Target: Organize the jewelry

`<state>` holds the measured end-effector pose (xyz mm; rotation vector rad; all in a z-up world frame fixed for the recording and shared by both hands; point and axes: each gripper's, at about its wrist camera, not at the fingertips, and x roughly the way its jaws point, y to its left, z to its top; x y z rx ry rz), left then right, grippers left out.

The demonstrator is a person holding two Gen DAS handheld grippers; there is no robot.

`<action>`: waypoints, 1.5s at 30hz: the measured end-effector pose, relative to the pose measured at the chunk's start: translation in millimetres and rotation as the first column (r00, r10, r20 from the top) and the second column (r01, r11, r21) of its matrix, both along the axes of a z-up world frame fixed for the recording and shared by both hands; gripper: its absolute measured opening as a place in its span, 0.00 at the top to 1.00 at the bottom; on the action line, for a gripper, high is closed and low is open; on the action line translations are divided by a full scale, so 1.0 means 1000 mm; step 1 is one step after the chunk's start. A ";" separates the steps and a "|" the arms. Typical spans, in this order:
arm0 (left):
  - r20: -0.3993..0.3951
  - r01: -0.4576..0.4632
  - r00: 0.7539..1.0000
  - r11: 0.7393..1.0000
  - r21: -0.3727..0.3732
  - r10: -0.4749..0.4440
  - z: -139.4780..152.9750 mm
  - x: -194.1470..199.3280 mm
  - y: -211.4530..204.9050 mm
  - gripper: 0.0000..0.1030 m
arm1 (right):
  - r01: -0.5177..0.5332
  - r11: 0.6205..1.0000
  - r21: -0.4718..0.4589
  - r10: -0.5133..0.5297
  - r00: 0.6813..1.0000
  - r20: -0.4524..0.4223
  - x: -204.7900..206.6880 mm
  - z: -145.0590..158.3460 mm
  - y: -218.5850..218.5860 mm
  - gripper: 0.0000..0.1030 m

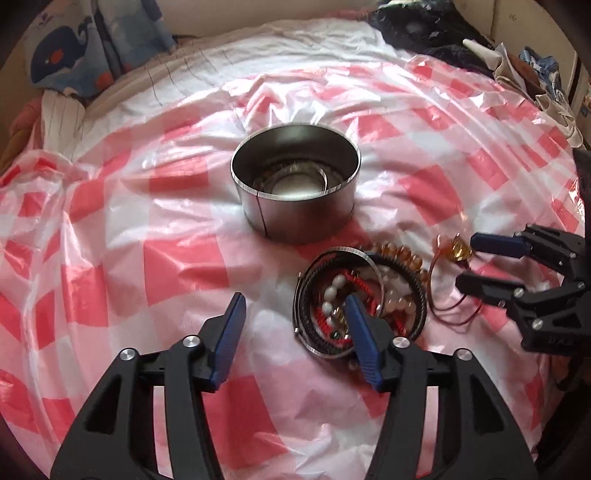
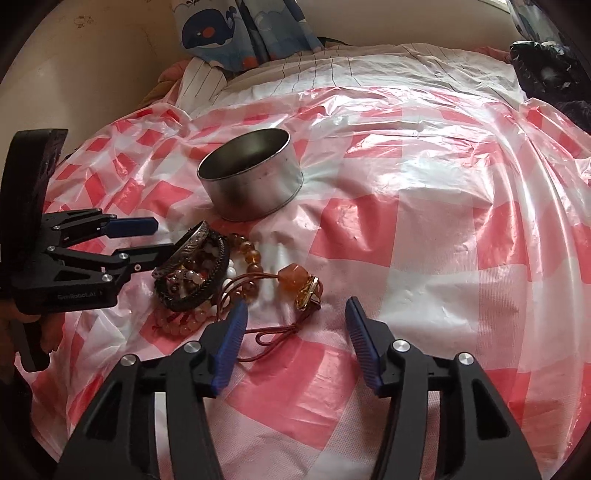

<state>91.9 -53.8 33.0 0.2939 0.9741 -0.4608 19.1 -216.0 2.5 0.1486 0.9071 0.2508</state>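
A round metal tin point(image 1: 295, 218) stands on the red-and-white checked plastic sheet, with a silver bangle point(image 1: 325, 177) lying inside it. In front of it lies a heap of bracelets point(image 1: 402, 295): black bands, a silver bangle point(image 2: 192, 240), and white, red and amber beads. My left gripper point(image 1: 295, 314) is open just left of the heap, its right finger overlapping the heap's near edge. An amber pendant on a red cord point(image 2: 291, 275) lies to the right of the heap. My right gripper point(image 2: 297, 310) is open over the cord's loop, and its pads do not press on it.
The checked sheet point(image 2: 424, 236) covers a bed and is wrinkled. A whale-print cloth point(image 2: 221, 33) sits at the head end. Dark clothes and bags point(image 1: 424, 26) are piled at the far right edge. A hand point(image 2: 22, 317) holds the left gripper's handle.
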 end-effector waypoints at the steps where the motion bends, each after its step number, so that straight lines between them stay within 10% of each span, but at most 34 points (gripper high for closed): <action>1: 0.008 0.014 1.000 1.000 -0.013 -0.014 0.003 -0.001 -0.002 0.46 | 0.001 1.000 0.002 -0.001 1.000 -0.002 0.000 -0.001 0.000 0.43; 7: 0.043 0.138 0.990 0.990 -0.032 -0.137 0.011 -0.019 -0.020 0.49 | -0.010 1.000 0.002 0.010 1.000 0.002 0.000 0.000 0.003 0.37; 10: -0.028 0.138 0.990 0.990 0.012 -0.138 -0.004 -0.016 -0.029 0.91 | -0.014 1.000 -0.007 0.014 1.000 0.000 0.001 -0.001 0.004 0.37; 12: -0.032 0.134 0.991 0.991 0.025 -0.133 -0.005 -0.017 -0.030 0.96 | -0.015 1.000 -0.007 0.015 1.000 -0.002 0.001 -0.002 0.004 0.37; 17: -0.045 0.040 0.998 0.985 -0.167 -0.048 0.019 -0.007 0.001 0.97 | -0.021 1.000 0.000 0.021 1.000 -0.007 0.001 -0.004 0.004 0.46; 22: -0.052 -0.032 0.998 0.975 -0.218 0.021 0.024 0.000 0.018 0.97 | -0.043 0.999 -0.004 0.043 0.999 -0.023 0.002 -0.007 0.007 0.94; 31: -0.082 -0.006 0.996 0.929 -0.370 -0.027 0.034 -0.001 0.028 0.96 | -0.070 0.993 0.092 0.057 0.989 0.139 -0.013 0.024 0.003 0.94; 45: -0.144 -0.095 0.988 0.947 -0.307 0.053 0.014 0.010 0.034 0.95 | -0.060 0.994 0.089 0.049 0.992 0.117 -0.011 0.022 0.004 0.94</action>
